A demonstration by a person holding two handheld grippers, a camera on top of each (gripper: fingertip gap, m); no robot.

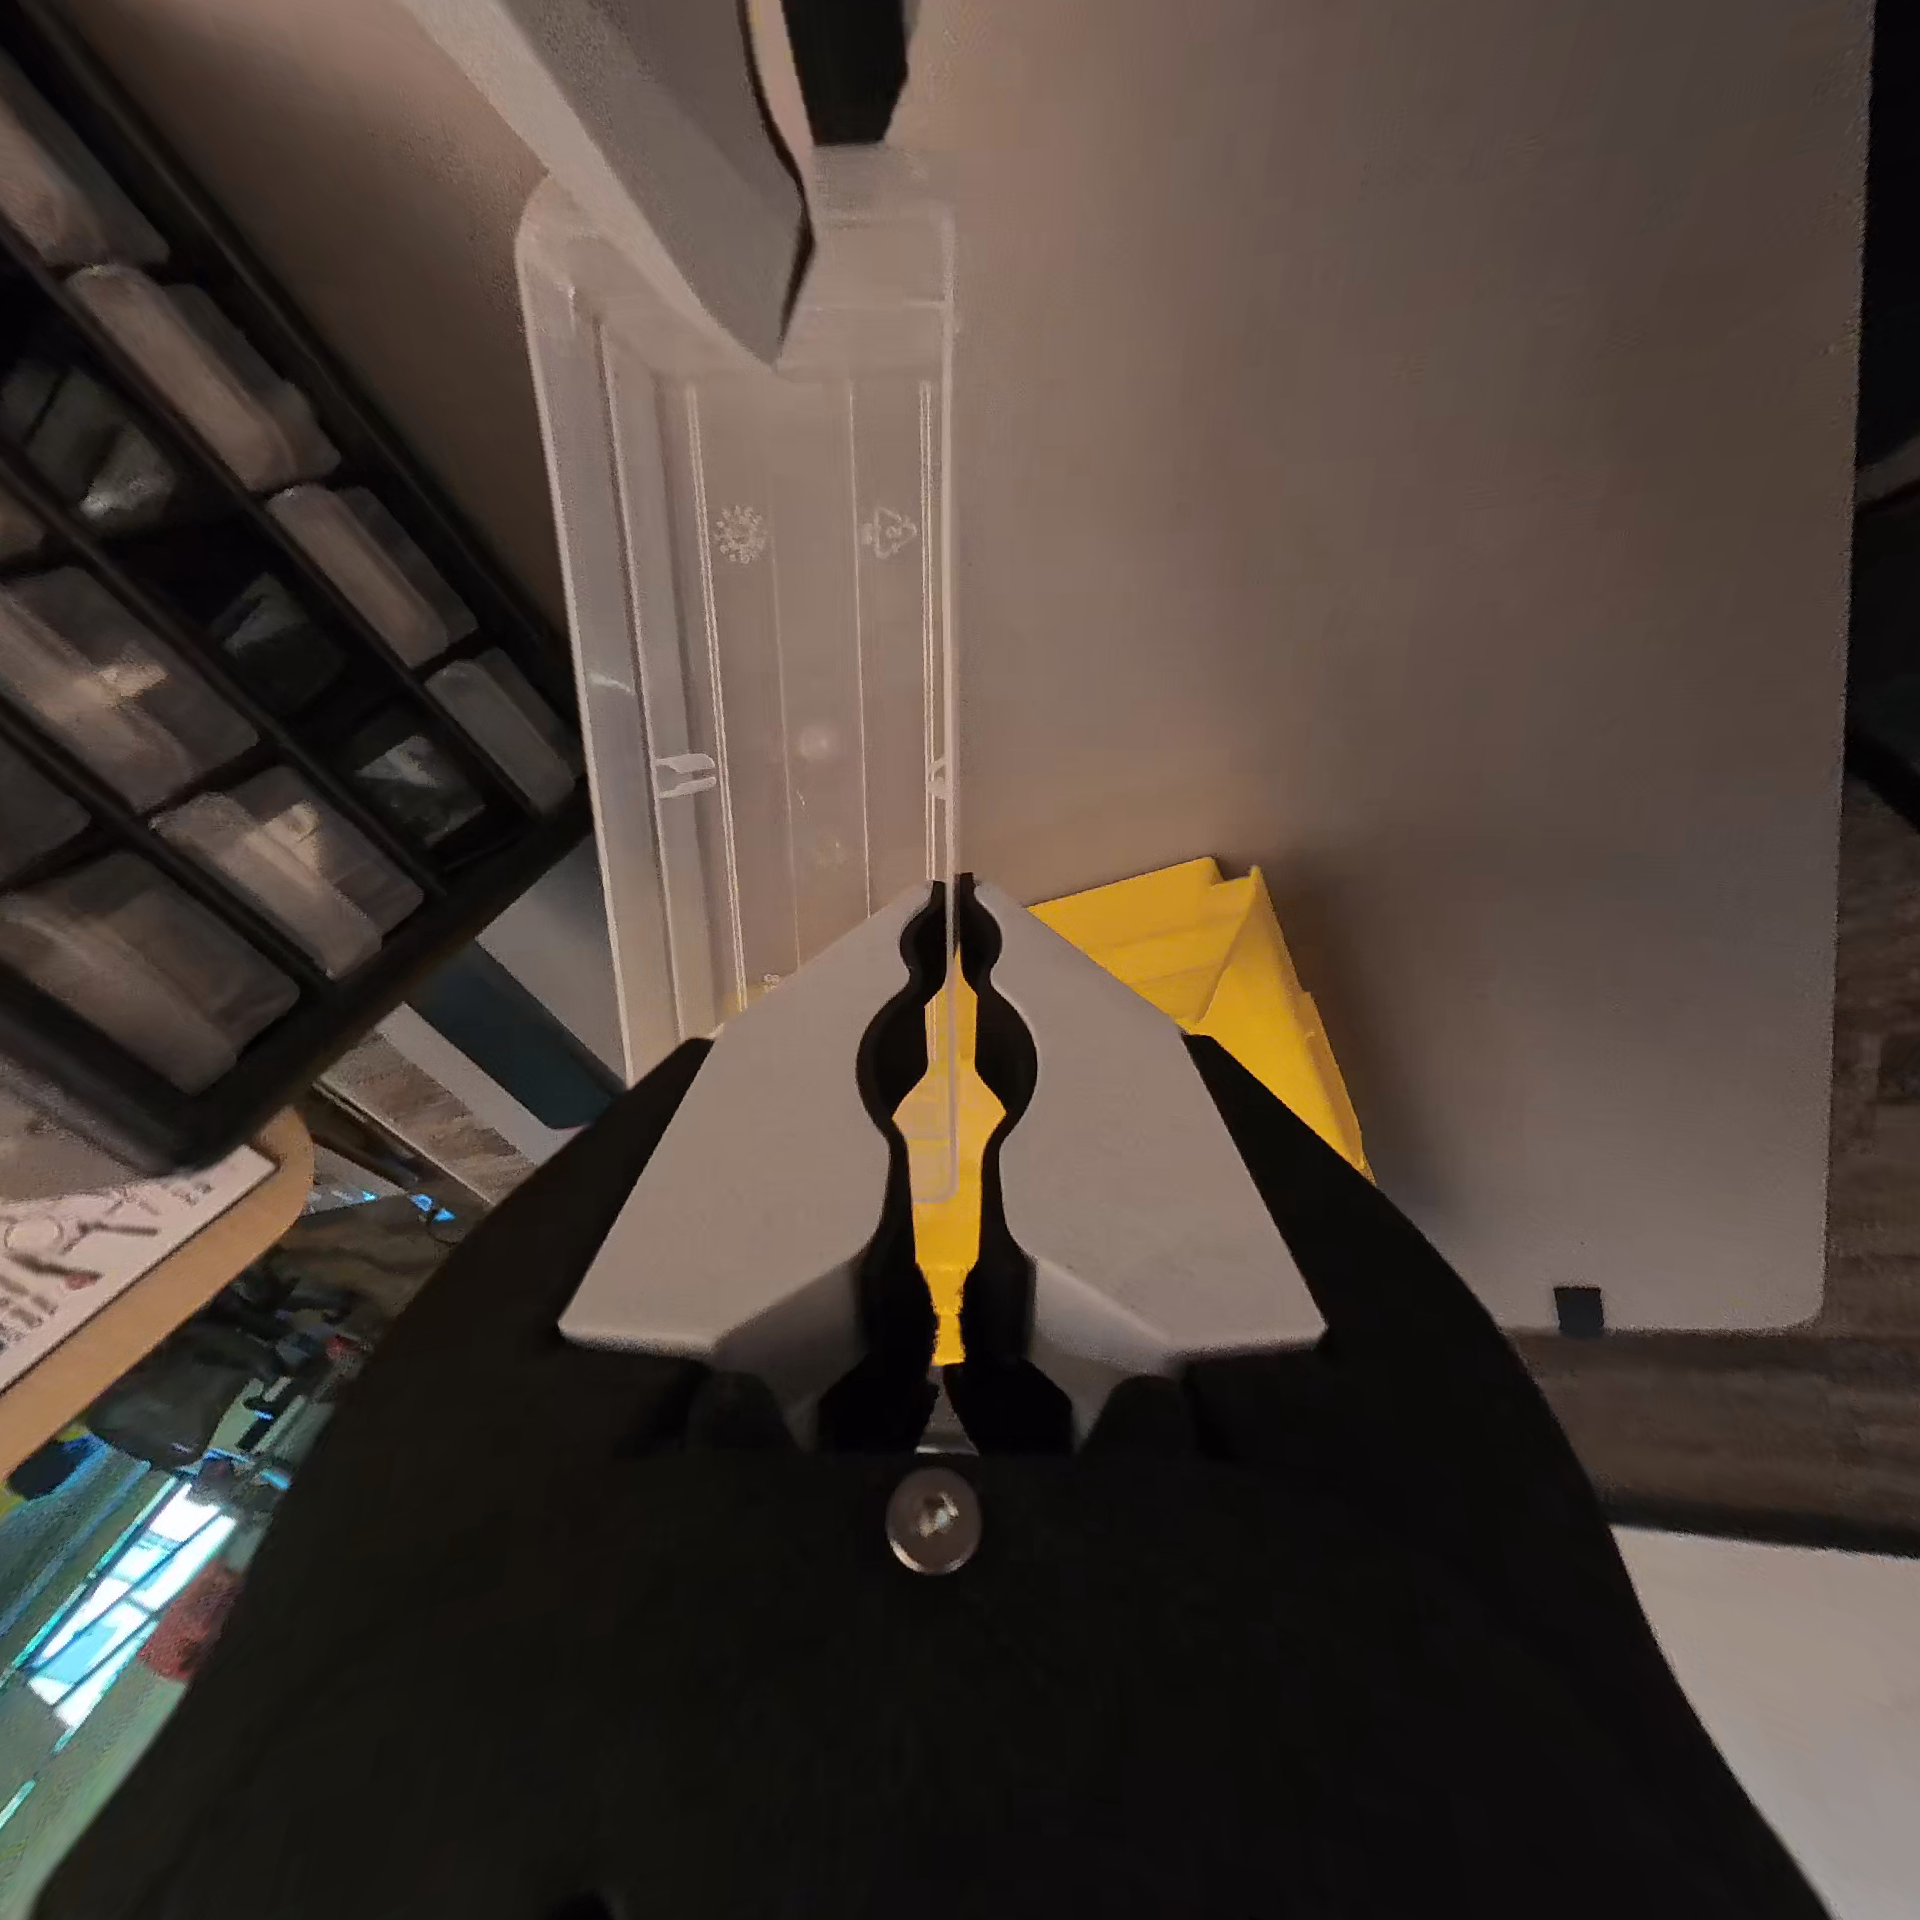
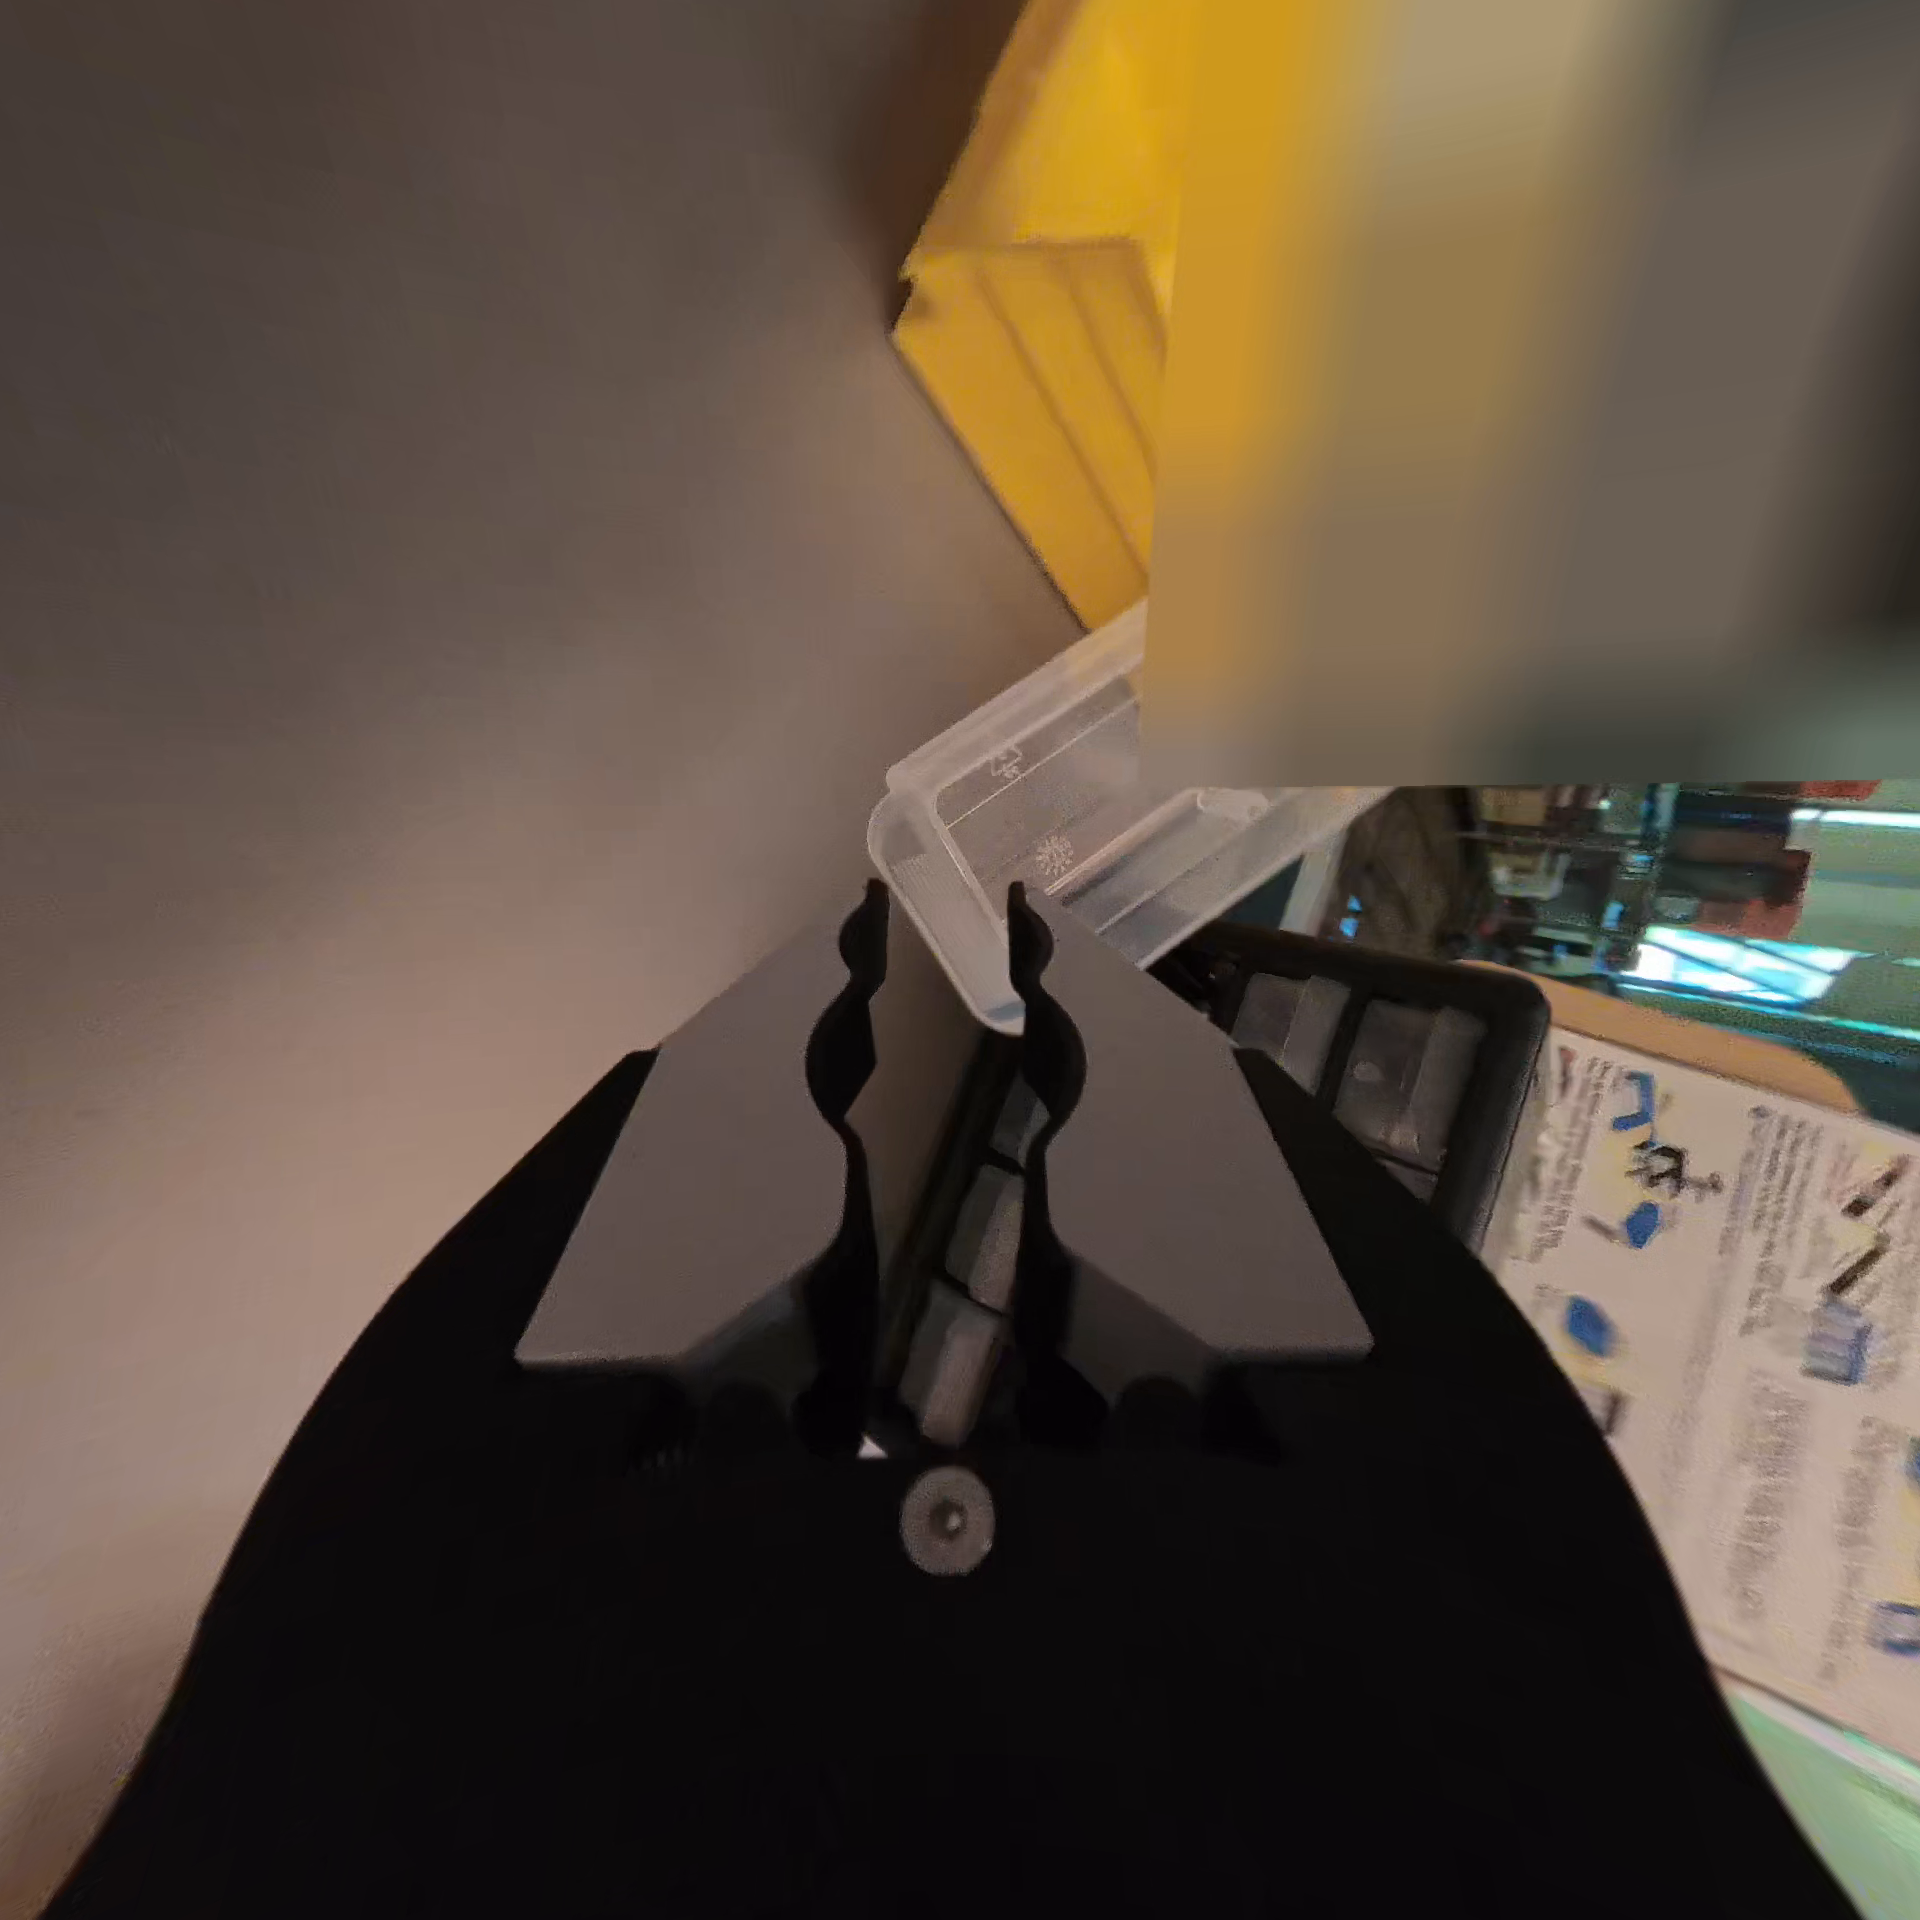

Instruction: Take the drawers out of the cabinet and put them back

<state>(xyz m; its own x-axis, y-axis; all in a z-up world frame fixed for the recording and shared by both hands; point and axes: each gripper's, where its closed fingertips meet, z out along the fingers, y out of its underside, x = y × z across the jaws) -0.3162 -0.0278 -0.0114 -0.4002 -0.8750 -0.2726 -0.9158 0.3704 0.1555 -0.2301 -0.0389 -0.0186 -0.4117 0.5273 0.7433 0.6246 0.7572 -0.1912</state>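
Note:
A clear plastic drawer (image 1: 769,623) is out of the black cabinet (image 1: 343,997) and is held over the white table (image 1: 1351,623). My left gripper (image 1: 953,888) is shut on the drawer's thin side wall at its near end. In the right wrist view my right gripper (image 2: 945,896) is open, its tips at the rounded far end of the drawer (image 2: 1039,831); I cannot tell if they touch it. One of its grey fingers (image 1: 707,187) shows over the drawer's far end in the left wrist view. The cabinet (image 2: 1496,1039) holds several translucent drawers.
A yellow bin (image 1: 1174,966) lies on the table just beyond the drawer, and also shows in the right wrist view (image 2: 1039,364). A printed sheet (image 2: 1714,1351) lies beside the cabinet on a wooden tabletop. The white table's edge (image 1: 1766,1320) is at the right.

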